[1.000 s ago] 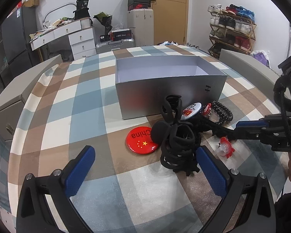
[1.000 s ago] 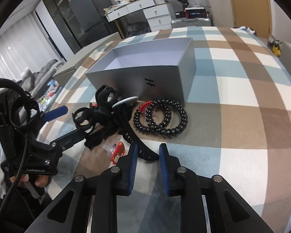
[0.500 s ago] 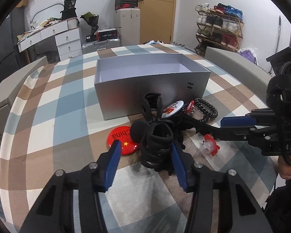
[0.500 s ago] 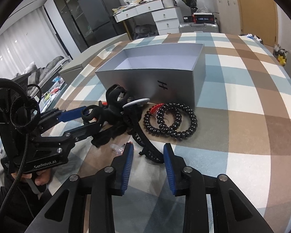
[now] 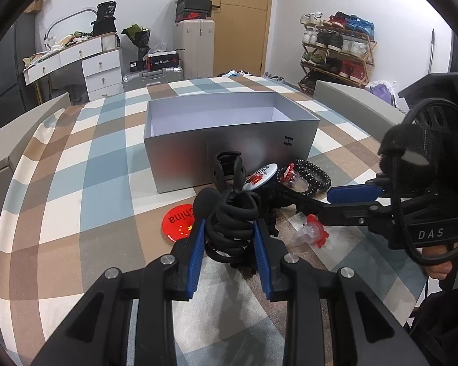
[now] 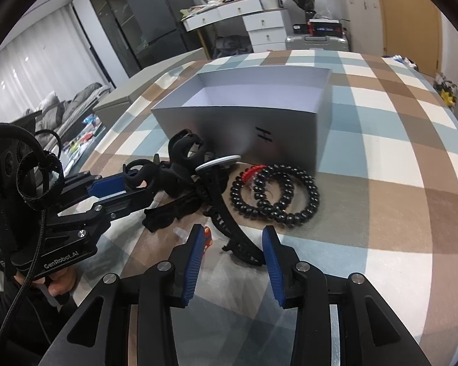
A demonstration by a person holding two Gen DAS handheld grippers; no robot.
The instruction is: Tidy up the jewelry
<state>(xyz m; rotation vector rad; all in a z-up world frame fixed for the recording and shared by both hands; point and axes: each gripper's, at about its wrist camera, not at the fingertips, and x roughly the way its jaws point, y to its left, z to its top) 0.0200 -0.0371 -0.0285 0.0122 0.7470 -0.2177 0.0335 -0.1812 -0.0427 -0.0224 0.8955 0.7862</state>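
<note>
The left gripper [image 5: 229, 235] is closing its fingers on the black hair-tie bundle [image 5: 232, 222]; the right gripper [image 6: 233, 244] opens, its fingers astride a black headband [image 6: 229, 225], not touching it.

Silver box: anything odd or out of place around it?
Yes. The silver box looks empty while the jewelry lies heaped in front: black hair claws tangled together, bead bracelets against the box wall, a red badge loose on the tablecloth.
</note>
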